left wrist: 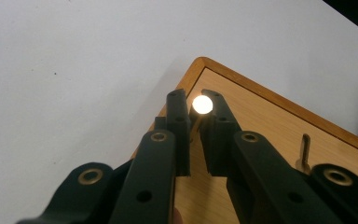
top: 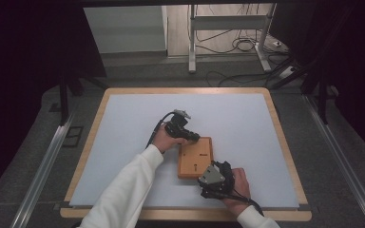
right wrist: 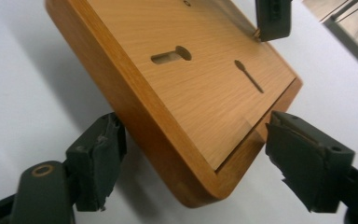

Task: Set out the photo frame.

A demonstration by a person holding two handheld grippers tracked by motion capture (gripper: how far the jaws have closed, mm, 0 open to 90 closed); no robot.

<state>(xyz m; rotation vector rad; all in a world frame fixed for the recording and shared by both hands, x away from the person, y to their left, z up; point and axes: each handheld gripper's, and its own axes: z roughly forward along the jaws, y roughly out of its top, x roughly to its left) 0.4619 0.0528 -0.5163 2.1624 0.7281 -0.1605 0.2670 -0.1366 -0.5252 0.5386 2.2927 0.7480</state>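
A person worked two handheld tongs over a wooden board (top: 196, 156) that lay on the white sheet of the desk (top: 123, 123), a little toward the near edge and right of the middle. The left tongs (top: 188, 137) reached in at the board's far left corner, and in the left gripper view they were clenched on a small peg with a bright round head (left wrist: 202, 104), which stood at that corner just inside the raised rim. Whether the peg's foot already sat in a hole could not be told; the jaws hid it. The right tongs (top: 212, 167) were spread wide at the board's near right corner, and the right gripper view showed one black jaw on each side of the rounded corner (right wrist: 200, 191), neither one clearly pressing the wood, so they braced the board at most.

The board's sunken face carried a keyhole-shaped slot (right wrist: 171, 56) and a narrow spoon-shaped slot (right wrist: 249, 76), both vacant, and the left gripper view caught a small metal pin (left wrist: 304, 151) on the face farther along. By the look of it, the work stood at an early to middle stage: one peg in hand at its corner, not yet let go, and the cut-outs on the face waiting to be filled.
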